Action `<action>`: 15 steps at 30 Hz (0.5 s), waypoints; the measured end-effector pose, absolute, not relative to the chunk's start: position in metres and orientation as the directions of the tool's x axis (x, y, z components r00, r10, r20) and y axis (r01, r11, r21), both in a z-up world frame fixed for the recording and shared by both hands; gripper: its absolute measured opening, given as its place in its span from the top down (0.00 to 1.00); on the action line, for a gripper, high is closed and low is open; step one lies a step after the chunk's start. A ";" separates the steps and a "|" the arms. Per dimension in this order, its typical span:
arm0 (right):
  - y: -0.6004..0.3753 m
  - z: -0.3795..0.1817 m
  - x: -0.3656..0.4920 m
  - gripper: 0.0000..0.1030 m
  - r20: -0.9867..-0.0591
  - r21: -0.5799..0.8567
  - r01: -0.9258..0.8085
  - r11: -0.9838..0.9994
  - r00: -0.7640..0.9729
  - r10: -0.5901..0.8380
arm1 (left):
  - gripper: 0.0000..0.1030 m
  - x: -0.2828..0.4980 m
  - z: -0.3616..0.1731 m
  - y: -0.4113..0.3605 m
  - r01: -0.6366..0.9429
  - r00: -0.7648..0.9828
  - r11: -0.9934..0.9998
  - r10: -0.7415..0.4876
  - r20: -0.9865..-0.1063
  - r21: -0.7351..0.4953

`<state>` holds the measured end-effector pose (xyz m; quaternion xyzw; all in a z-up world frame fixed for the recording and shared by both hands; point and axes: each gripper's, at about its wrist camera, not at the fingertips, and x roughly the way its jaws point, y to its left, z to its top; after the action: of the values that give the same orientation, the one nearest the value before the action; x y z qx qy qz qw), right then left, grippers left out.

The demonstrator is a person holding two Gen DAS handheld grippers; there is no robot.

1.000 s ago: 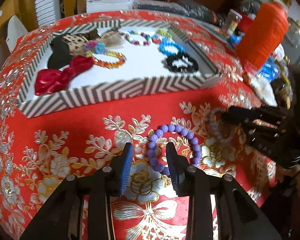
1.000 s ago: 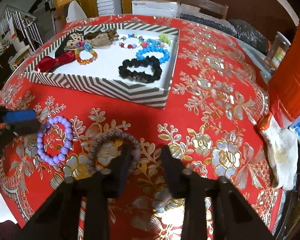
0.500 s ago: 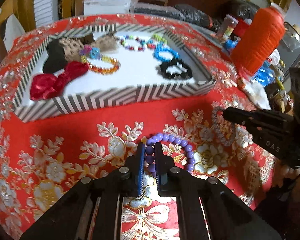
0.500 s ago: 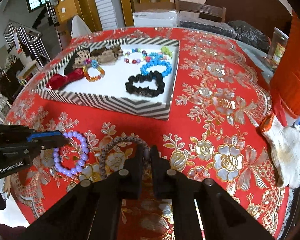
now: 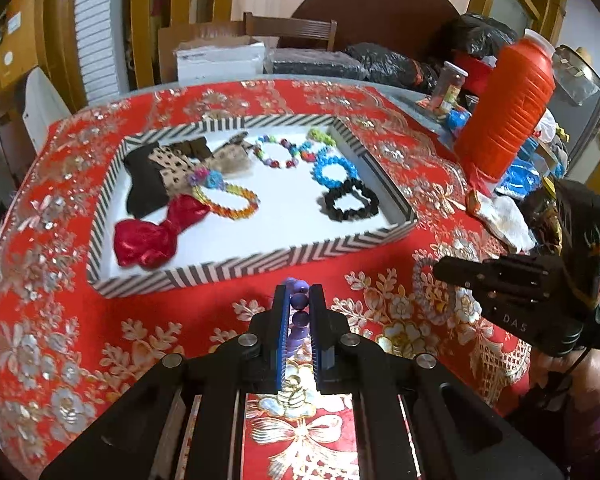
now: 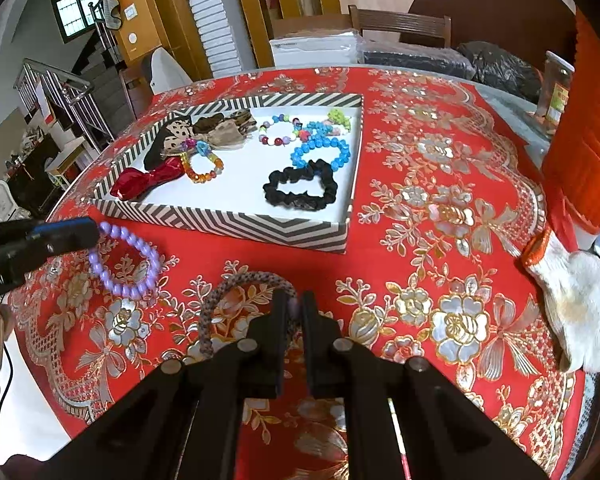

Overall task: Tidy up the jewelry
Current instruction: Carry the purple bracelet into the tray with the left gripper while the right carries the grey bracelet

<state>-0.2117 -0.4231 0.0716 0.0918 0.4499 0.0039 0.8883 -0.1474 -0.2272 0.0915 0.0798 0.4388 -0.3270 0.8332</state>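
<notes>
The purple bead bracelet (image 6: 128, 264) hangs from the left gripper (image 5: 299, 292), whose blue-padded jaws are clenched on a few of its beads; in the right wrist view the loop dangles off the tip above the red brocade tablecloth (image 6: 420, 264), just short of the tray's near wall; the grey braided bracelet (image 6: 236, 300) is pinched at one side in the right gripper (image 6: 294, 300), jaws closed tight on the cord, the rest of the ring curving out to the left over the cloth, and whether it touches the cloth I cannot tell.

Just beyond both grippers stands the zigzag-striped tray (image 5: 236, 270), its low near wall facing them; inside, the white floor is bare in the middle and along the near edge; a red bow (image 5: 152, 236) and dark hair bows fill the left side, an orange bead bracelet (image 5: 230, 202) lies next to them, a blue bead bracelet (image 5: 332, 168) and a black scrunchie (image 5: 352, 202) sit toward the right wall, a multicoloured bead bracelet (image 5: 278, 152) at the far side.

Right of the tray the cloth runs open to the table's edge, where a white work glove (image 6: 572, 300) lies and a big orange thread cone (image 5: 508, 108) stands among clutter.
</notes>
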 end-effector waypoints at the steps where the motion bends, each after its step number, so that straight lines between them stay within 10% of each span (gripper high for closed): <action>1: -0.423 0.072 -0.212 0.93 -0.798 0.168 0.075 0.983 0.596 0.091 | 0.99 -0.146 0.094 -0.226 0.613 0.407 0.776 -0.472 -0.782 -0.149; 15: -0.417 0.075 -0.212 0.93 -0.794 0.175 0.055 0.983 0.598 0.108 | 0.99 -0.137 0.117 -0.222 0.607 0.465 0.788 -0.457 -0.758 -0.102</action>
<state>-0.2120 -0.4174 0.0749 0.0908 0.4481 0.0151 0.8892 -0.1369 -0.2218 0.1170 0.0911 0.4117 -0.3127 0.8511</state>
